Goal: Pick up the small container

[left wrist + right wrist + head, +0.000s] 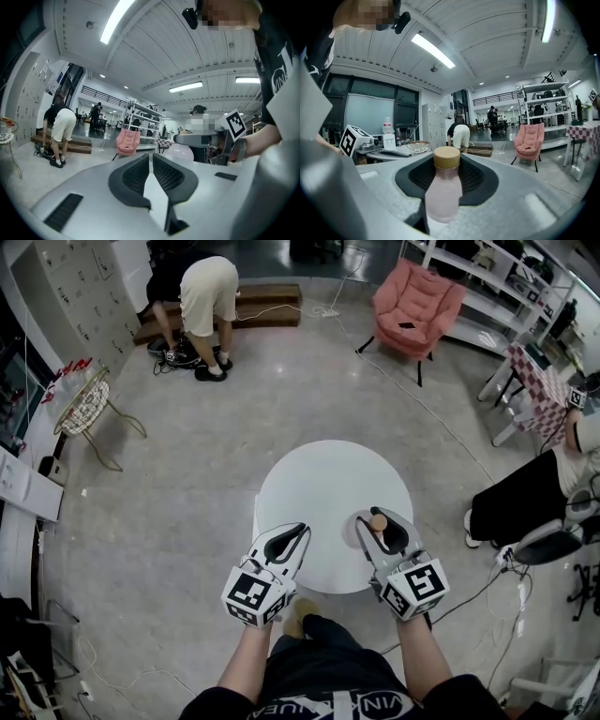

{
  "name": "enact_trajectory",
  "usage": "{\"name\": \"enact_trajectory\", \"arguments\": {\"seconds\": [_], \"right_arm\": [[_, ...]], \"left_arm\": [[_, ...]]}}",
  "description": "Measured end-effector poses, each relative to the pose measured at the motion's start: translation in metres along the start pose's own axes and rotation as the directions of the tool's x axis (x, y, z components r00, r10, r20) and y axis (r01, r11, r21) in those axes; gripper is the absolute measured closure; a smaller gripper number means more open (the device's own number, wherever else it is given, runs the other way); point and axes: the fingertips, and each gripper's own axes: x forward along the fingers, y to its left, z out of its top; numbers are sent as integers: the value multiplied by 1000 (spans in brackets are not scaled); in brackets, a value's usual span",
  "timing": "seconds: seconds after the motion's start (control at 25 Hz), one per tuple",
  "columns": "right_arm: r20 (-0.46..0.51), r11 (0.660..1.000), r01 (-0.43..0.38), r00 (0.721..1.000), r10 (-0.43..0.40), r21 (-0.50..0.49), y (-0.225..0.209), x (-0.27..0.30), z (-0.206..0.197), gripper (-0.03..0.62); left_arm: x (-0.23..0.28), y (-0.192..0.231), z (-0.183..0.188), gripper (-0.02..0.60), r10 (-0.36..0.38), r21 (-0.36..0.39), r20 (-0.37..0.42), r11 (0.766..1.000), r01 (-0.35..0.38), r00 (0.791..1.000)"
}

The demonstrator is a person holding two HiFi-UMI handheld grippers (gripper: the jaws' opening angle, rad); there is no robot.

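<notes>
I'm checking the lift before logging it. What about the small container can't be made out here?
- small container below its cap: head view, the right gripper covers it.
- Gap to the table: head view, hidden under the same gripper.
- Contents: right gripper view, the cloudy pink wall shows nothing inside.
</notes>
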Motion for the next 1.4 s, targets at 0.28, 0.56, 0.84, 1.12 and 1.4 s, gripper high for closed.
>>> {"name": "enact_trajectory", "arguments": {"seconds": [0.28, 0.56, 0.84, 1.12, 1.4], "right_arm": [[17, 1000, -1, 1000, 1, -1, 2, -5, 11, 461], [30, 1000, 0, 1000, 0, -13, 1, -10, 21, 461], [34, 1000, 4, 999, -4, -18, 1, -12, 23, 461], [41, 1000, 3, 999, -2, -18, -1, -15, 23, 461], [40, 1000, 14, 999, -13, -17, -3, -21, 23, 461]], "left_arm": [[-3, 2, 18, 552, 5, 24, 25, 1000, -6, 1000], [0, -5, 24, 552, -6, 34, 32, 999, 5, 999], [-1, -6, 26, 552, -6, 38, 38, 999, 5, 999], [0, -9, 25, 552, -6, 39, 34, 999, 4, 999], [0, -12, 25, 552, -5, 40, 35, 999, 3, 999]]}}
